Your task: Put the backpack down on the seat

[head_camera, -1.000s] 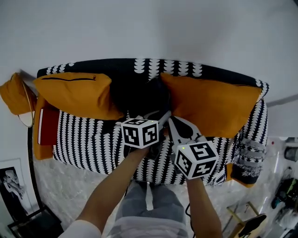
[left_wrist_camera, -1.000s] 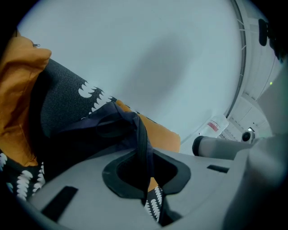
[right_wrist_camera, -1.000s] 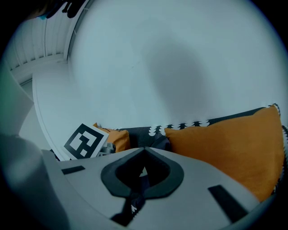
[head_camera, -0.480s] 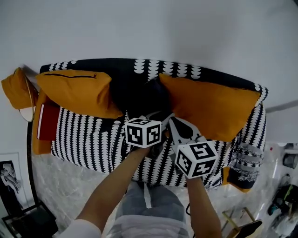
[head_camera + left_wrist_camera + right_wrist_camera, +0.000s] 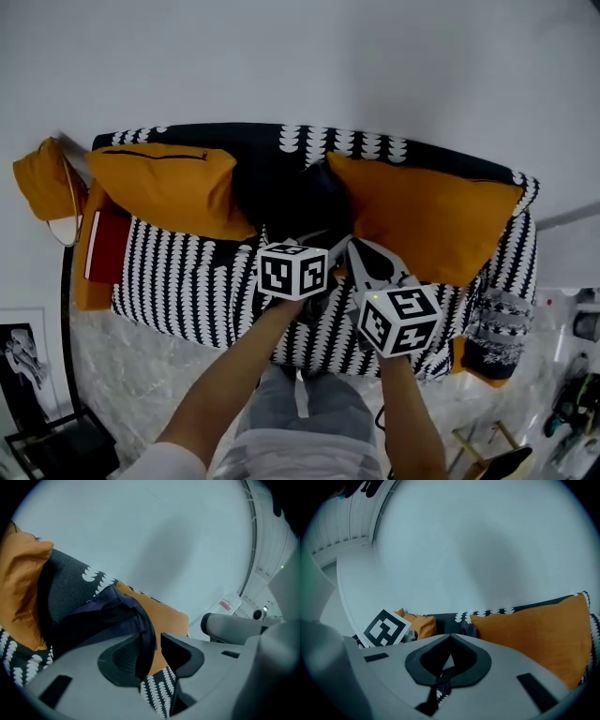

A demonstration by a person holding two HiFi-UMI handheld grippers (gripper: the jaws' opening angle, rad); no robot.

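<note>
Backpack (image 5: 302,199), dark, sits on the sofa (image 5: 187,281) seat against the backrest, between the left orange cushion (image 5: 164,187) and the right orange cushion (image 5: 431,220). Left gripper (image 5: 157,645): jaws have just been opening and now stand apart. The pack's fabric edge lies between them, on one pad and clear of the other. Right gripper (image 5: 450,641): jaws closed, with a thin dark strap (image 5: 440,681) pinched low between them. Both grippers are side by side, just in front of the pack.

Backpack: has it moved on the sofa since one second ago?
No. The backpack keeps its place against the large orange pillow and the sofa back; the whole view only drifted a little.
</note>
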